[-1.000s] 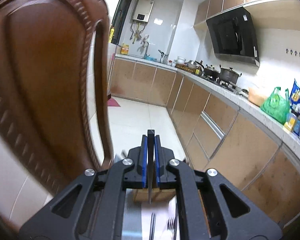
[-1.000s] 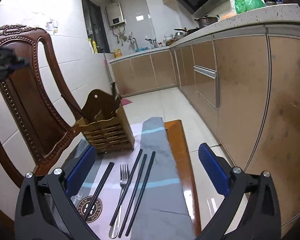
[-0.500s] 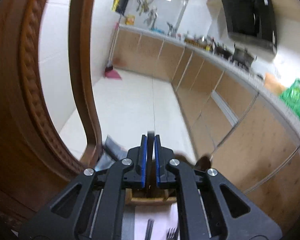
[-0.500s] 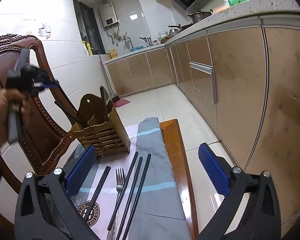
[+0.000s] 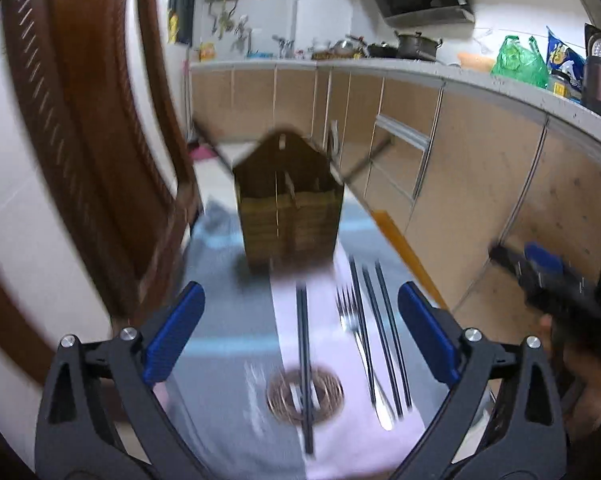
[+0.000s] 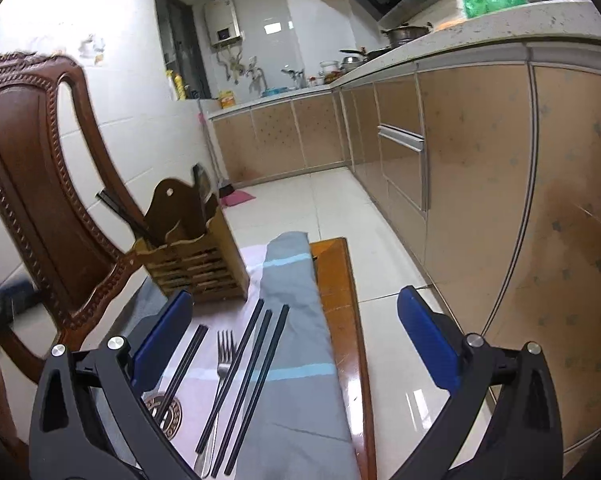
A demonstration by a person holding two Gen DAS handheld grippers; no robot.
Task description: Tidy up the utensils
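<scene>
Now one fork (image 6: 225, 350), five chopsticks (image 6: 260, 364), one holder (image 6: 196, 260)

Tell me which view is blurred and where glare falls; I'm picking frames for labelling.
Left wrist view: motion-smeared, holder and fork soft, fisheye bends the counter. Right wrist view: sharp on chopsticks; ceiling-light glare on the table edge and floor.

R gripper (image 6: 296, 340) fingers wide apart above fork (image 6: 224, 356), chopsticks (image 6: 256, 364).

Chair back (image 6: 32, 184) crowds the wooden holder's (image 6: 196, 256) left; its right stands open.
</scene>
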